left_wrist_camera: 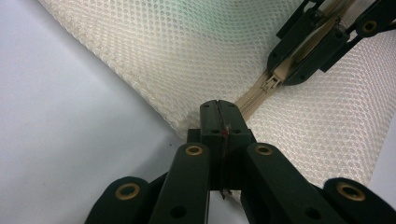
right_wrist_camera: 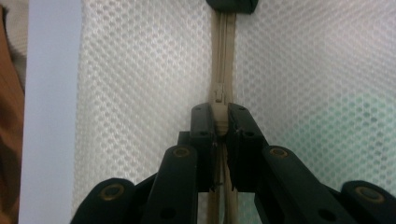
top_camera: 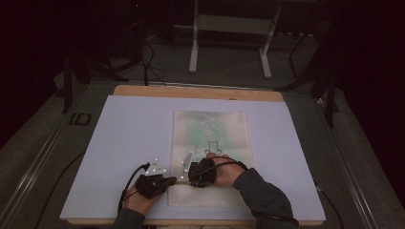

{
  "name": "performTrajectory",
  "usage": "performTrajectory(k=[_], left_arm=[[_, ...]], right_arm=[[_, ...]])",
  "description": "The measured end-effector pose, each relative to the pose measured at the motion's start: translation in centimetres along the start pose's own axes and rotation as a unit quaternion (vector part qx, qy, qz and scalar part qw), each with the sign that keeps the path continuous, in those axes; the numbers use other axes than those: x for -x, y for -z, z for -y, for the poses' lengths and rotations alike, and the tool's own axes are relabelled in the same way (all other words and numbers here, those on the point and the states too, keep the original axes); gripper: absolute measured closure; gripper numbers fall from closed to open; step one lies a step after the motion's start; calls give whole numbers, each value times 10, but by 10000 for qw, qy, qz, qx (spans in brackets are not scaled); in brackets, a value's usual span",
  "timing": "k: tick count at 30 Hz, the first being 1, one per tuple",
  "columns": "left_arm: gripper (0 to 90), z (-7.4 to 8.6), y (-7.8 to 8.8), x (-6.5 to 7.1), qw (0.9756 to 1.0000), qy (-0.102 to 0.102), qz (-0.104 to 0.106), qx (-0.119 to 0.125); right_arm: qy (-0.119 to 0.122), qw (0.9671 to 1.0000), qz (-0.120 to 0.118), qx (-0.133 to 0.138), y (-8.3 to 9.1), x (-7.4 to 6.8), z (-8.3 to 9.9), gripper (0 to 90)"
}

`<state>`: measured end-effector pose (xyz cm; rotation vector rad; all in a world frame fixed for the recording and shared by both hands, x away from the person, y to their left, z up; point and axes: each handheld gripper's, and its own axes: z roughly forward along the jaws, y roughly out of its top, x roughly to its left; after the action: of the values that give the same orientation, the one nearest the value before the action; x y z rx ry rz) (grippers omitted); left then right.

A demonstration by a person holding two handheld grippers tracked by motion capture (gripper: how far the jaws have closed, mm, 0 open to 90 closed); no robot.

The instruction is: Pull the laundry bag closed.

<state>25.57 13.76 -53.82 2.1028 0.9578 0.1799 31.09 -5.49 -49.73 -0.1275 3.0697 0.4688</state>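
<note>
Zipping goes best if the left gripper, clamped on the edge of the mesh bag lying flat on the white mat, anchors that end while the right gripper, pinching the zipper pull, draws straight along the zipper.

Wooden bench, its top edge bare along the far side, covered by a pale lilac sheet that reached almost to its other edges. A white mesh bag lay flat on the sheet, right of centre, long side running away from the person; a beige zip ran across its near end, and a green tint showed through the netting
</note>
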Motion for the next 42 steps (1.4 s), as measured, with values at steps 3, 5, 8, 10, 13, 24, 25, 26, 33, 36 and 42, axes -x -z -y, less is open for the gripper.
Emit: performTrajectory(k=[3, 5, 8, 10, 13, 24, 25, 26, 33, 36, 42], left_arm=[[895, 0, 0, 0, 10000, 4, 5, 0], [895, 0, 0, 0, 10000, 8, 7, 3], [895, 0, 0, 0, 10000, 12, 14, 4], [895, 0, 0, 0, 10000, 15, 20, 6], [895, 0, 0, 0, 10000, 18, 22, 5], [895, 0, 0, -1, 10000, 39, 36, 2], [895, 0, 0, -1, 10000, 37, 37, 2], [895, 0, 0, -1, 10000, 39, 38, 1], [895, 0, 0, -1, 10000, 39, 41, -2], [895, 0, 0, -1, 10000, 41, 45, -2], [895, 0, 0, -1, 10000, 46, 46, -3]], right_arm=[[-5, 10000, 4, -6, 1, 0, 2, 822], [-18, 10000, -6, -41, 1, -1, 3, 823], [-3, 10000, -8, -23, 2, 0, 4, 822], [-3, 10000, -12, -36, 3, 1, 6, 823], [-32, 10000, -19, -74, 5, 0, 7, 823], [-44, 9999, -19, -121, 9, 1, 15, 823], [-63, 9999, -39, -118, 10, 1, 16, 823], [-59, 9999, -42, -109, 10, 1, 16, 823], [-19, 9999, -39, -158, 10, 1, 17, 823], [-41, 9998, -37, -192, 11, 0, 18, 823], [-26, 9998, -21, -211, 15, 0, 22, 823]])
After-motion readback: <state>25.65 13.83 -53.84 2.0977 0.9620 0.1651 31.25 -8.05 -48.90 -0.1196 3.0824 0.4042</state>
